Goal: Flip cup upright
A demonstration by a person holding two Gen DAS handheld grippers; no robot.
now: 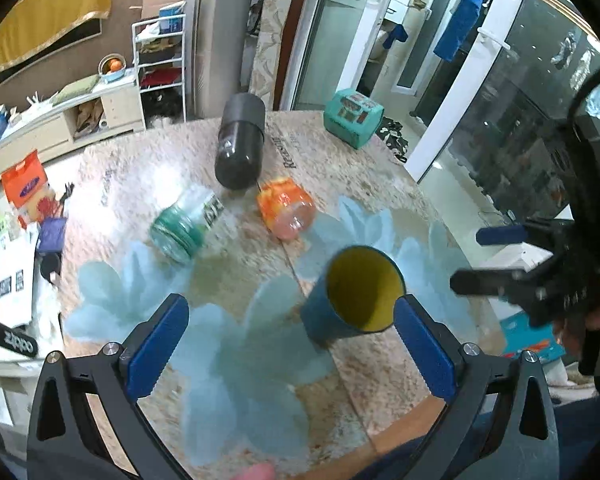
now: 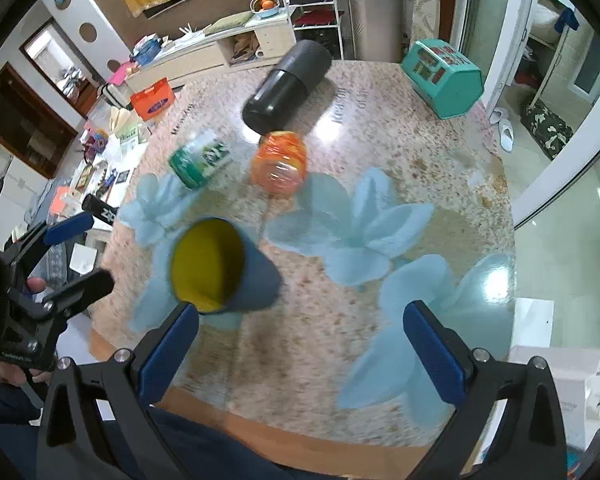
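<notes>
A blue cup with a yellow inside (image 1: pixel 352 292) stands on the table near its front edge, mouth up; it also shows in the right wrist view (image 2: pixel 220 266). My left gripper (image 1: pixel 292 344) is open and empty, held above the table, its right finger just beside the cup's rim. My right gripper (image 2: pixel 300 344) is open and empty, its left finger close to the cup. The right gripper also shows in the left wrist view (image 1: pixel 488 260), and the left gripper in the right wrist view (image 2: pixel 76 252).
A round marble-pattern table (image 2: pixel 420 152) with blue flower prints carries a lying black flask (image 2: pixel 288 84), a lying green jar (image 2: pixel 200 160), an orange jar (image 2: pixel 278 162) and a teal box (image 2: pixel 444 76). Cluttered shelves stand at the left, glass doors at the right.
</notes>
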